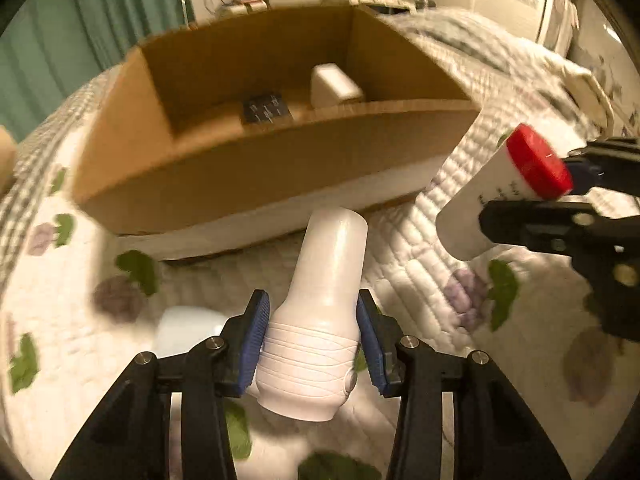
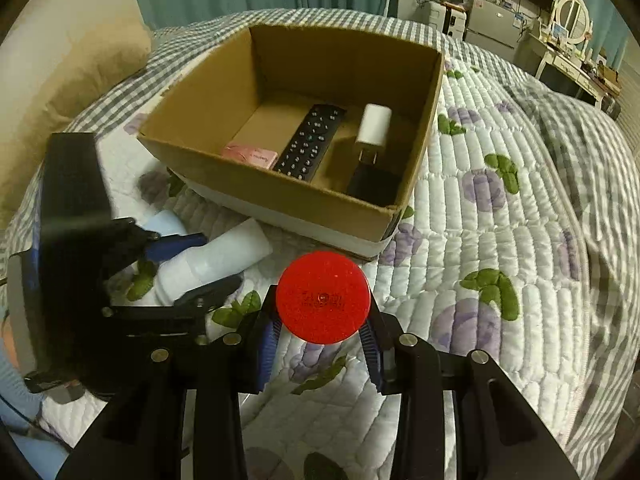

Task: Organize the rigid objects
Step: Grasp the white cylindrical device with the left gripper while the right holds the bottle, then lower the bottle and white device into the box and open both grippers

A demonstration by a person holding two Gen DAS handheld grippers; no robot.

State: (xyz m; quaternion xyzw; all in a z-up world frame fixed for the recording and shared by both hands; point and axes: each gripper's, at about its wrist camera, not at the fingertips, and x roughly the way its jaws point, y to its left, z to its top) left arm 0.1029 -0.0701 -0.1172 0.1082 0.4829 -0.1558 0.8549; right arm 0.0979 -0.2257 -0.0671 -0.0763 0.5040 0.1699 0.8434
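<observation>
My left gripper (image 1: 312, 340) is shut on a white ribbed bottle-shaped object (image 1: 320, 320) and holds it above the quilt, in front of an open cardboard box (image 1: 260, 168). My right gripper (image 2: 320, 336) is shut on a white bottle with a red cap (image 2: 322, 296); the bottle also shows in the left wrist view (image 1: 504, 188), to the right of the box. In the right wrist view the box (image 2: 280, 196) holds a black remote (image 2: 310, 142), a white charger (image 2: 374, 128), a pink item (image 2: 250, 156) and a dark object (image 2: 374, 180). The left gripper (image 2: 192, 264) with its white object (image 2: 216, 264) sits at the left.
Everything rests on a bed with a white quilt (image 2: 500, 260) printed with purple and green shapes. A beige pillow (image 2: 60, 80) lies at the far left. A small white object (image 1: 184, 328) lies on the quilt beside my left fingers. Furniture and a desk stand beyond the bed.
</observation>
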